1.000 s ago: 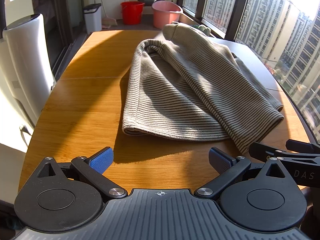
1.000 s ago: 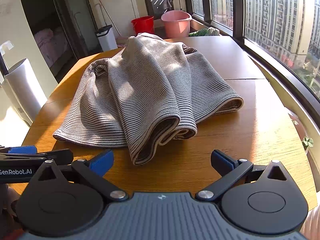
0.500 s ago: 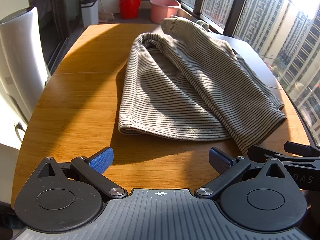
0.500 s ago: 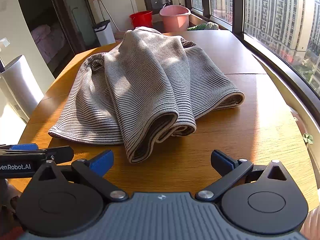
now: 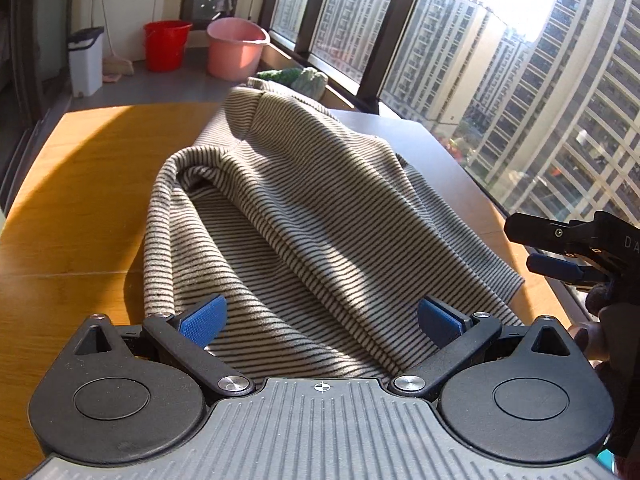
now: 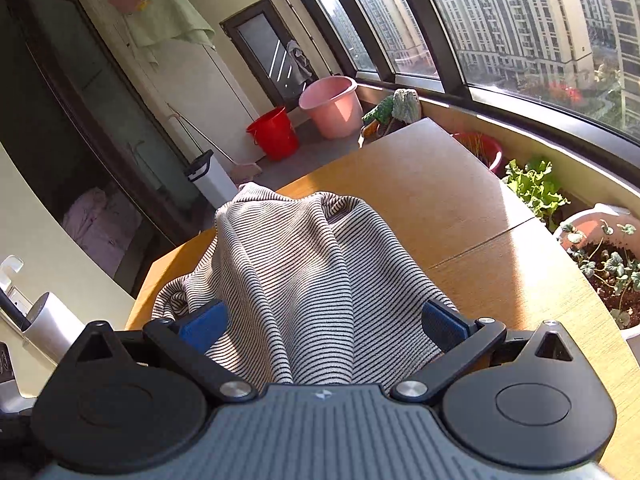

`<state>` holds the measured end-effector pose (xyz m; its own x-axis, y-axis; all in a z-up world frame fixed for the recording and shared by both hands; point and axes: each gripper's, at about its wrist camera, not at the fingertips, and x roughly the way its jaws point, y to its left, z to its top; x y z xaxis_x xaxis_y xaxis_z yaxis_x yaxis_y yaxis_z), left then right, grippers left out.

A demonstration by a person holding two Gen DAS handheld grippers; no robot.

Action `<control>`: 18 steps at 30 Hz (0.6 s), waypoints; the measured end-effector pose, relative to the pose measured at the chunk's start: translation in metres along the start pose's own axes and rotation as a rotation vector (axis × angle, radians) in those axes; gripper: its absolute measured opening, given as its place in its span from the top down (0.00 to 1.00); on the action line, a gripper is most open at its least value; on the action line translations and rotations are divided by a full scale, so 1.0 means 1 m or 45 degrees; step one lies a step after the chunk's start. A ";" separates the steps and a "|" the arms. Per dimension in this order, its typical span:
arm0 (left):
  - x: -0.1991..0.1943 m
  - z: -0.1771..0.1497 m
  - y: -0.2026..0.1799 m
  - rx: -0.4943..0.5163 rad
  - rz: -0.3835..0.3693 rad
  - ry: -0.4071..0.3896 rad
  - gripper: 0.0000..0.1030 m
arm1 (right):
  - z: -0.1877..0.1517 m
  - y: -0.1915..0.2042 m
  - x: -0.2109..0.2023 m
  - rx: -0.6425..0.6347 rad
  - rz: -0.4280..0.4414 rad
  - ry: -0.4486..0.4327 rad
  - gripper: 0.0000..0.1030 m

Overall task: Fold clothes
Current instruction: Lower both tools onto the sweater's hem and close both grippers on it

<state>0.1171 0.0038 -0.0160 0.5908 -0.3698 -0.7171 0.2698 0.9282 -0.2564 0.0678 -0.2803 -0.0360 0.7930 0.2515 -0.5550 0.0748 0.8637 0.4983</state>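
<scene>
A grey striped sweater (image 5: 304, 216) lies in loose folds on the wooden table (image 5: 76, 200). My left gripper (image 5: 322, 320) is open, its blue pads wide apart over the sweater's near hem. At the right edge of the left wrist view, the right gripper (image 5: 560, 252) hangs beside the sweater's right hem. In the right wrist view my right gripper (image 6: 324, 324) is open too, straddling the near edge of the sweater (image 6: 296, 276), and the view is tilted. Neither holds any cloth.
A red bucket (image 5: 166, 44), a pink bucket (image 5: 236, 48) and a white bin (image 5: 85, 60) stand on the floor past the table's far end. Potted plants (image 6: 600, 256) line the window side. A white appliance (image 6: 44, 324) stands at the left.
Both grippers have moved forward over the sweater's near edge, which now lies between the open fingers. The right gripper has also tilted.
</scene>
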 end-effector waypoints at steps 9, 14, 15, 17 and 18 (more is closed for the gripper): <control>0.031 -0.003 0.027 -0.032 -0.036 -0.007 0.00 | 0.011 0.005 0.084 0.119 0.097 0.142 0.00; 0.034 -0.004 0.026 -0.038 -0.044 -0.023 0.00 | 0.005 0.002 0.076 0.121 0.155 0.175 0.00; 0.034 -0.005 0.026 -0.033 -0.041 -0.023 0.00 | 0.002 0.000 0.073 0.130 0.179 0.177 0.00; 0.032 -0.009 0.026 -0.020 -0.037 -0.026 0.00 | -0.003 -0.004 0.066 0.148 0.228 0.197 0.00; 0.030 -0.011 0.025 -0.013 -0.035 -0.027 0.00 | -0.006 -0.004 0.061 0.146 0.241 0.207 0.00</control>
<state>0.1336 0.0166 -0.0510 0.5989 -0.3962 -0.6960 0.2786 0.9179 -0.2828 0.1127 -0.2659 -0.0758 0.6925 0.4785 -0.5399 0.0101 0.7418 0.6705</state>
